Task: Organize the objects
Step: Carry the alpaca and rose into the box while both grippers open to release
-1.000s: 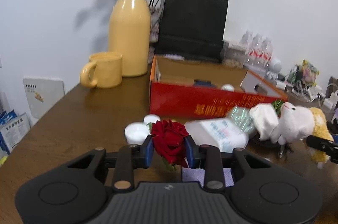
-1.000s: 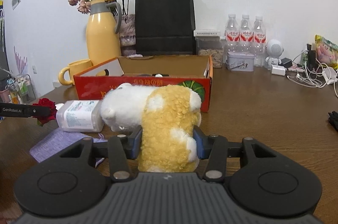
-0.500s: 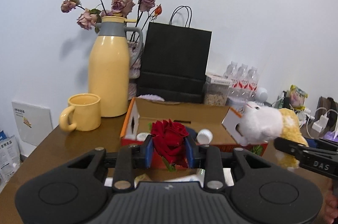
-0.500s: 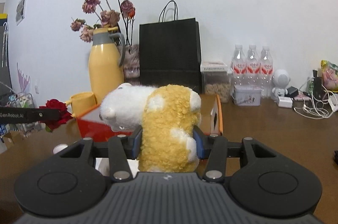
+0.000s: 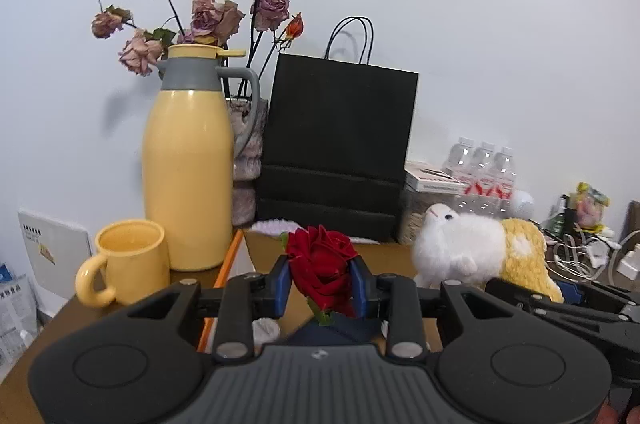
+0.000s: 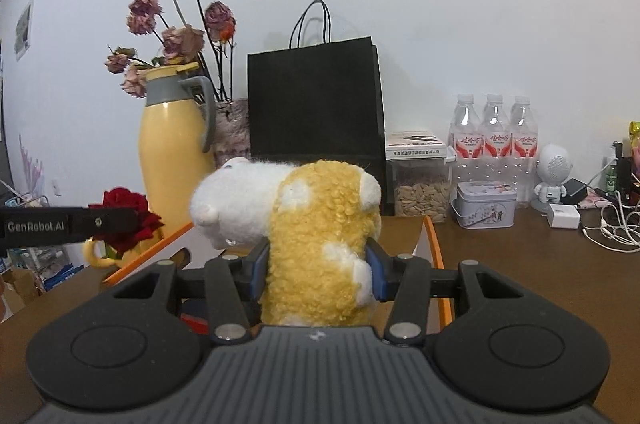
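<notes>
My left gripper [image 5: 320, 286] is shut on a red rose [image 5: 322, 266], held in the air over the open orange cardboard box [image 5: 228, 264]. My right gripper [image 6: 318, 274] is shut on a yellow and white plush toy [image 6: 320, 224], also above the box [image 6: 434, 244]. In the left wrist view the plush toy [image 5: 476, 256] hangs to the right of the rose. The right wrist view shows the rose [image 6: 126, 214] at the left, with the left gripper's black finger across it. Most of the box's inside is hidden behind the gripper bodies.
A yellow thermos jug [image 5: 188, 167] and yellow mug [image 5: 128, 262] stand left of the box. Behind it are a vase of dried roses [image 5: 208, 15], a black paper bag [image 5: 336, 151], a seed container [image 6: 420, 179], three water bottles [image 6: 494, 139], a tin [image 6: 486, 209] and cables [image 6: 612, 224].
Both grippers rose from near the tabletop and moved forward over the box, carrying the rose and the plush toy. The items in front of the box dropped out of sight.
</notes>
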A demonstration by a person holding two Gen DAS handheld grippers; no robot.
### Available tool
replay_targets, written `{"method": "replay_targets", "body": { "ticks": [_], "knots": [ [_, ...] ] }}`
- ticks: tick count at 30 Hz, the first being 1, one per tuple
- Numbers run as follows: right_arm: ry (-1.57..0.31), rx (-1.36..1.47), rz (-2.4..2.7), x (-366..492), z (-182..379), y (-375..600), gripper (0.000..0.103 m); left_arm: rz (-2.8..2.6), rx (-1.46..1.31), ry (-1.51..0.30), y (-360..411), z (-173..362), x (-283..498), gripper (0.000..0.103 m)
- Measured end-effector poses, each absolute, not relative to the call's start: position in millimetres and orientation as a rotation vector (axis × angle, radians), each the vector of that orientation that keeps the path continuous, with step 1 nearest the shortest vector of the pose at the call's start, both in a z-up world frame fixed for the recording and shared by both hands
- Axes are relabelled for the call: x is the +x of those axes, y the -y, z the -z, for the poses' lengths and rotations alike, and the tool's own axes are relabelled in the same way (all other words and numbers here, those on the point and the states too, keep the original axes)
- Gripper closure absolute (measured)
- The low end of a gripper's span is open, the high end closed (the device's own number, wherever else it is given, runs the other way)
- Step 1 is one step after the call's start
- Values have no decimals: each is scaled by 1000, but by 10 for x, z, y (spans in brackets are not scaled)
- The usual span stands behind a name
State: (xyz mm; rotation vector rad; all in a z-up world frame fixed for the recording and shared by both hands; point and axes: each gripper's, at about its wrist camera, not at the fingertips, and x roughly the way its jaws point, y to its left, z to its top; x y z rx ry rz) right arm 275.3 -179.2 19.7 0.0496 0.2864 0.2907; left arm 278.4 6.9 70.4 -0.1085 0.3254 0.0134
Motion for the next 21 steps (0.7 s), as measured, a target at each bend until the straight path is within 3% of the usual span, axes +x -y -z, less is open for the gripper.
{"method": "replay_targets", "body": {
  "ticks": [12,15,17,18,19,20,21],
  "knots": [
    [-359,28,-271,3467,5,1755,55,-32,-75,-382,-163,-534,3525,74],
    [-386,21,-263,3603,54,1770,53,-26,-60,-399,-178,-478,3652,69],
    [-429,12,-273,3697,87,1773,48,-18,-45,-408,-172,-432,3717,47],
    [-446,2,-280,3725,105,1763,35,-20,-36,-408,-166,-409,3735,20],
    [-447,-6,-274,3735,123,1748,25,-27,-27,-404,-159,-389,3752,0],
    [-442,-19,-261,3731,135,1728,7,-35,-19,-392,-156,-377,3754,0],
    [-435,-37,-257,3722,140,1708,0,-45,-11,-381,-150,-365,3750,0]
  ]
}}
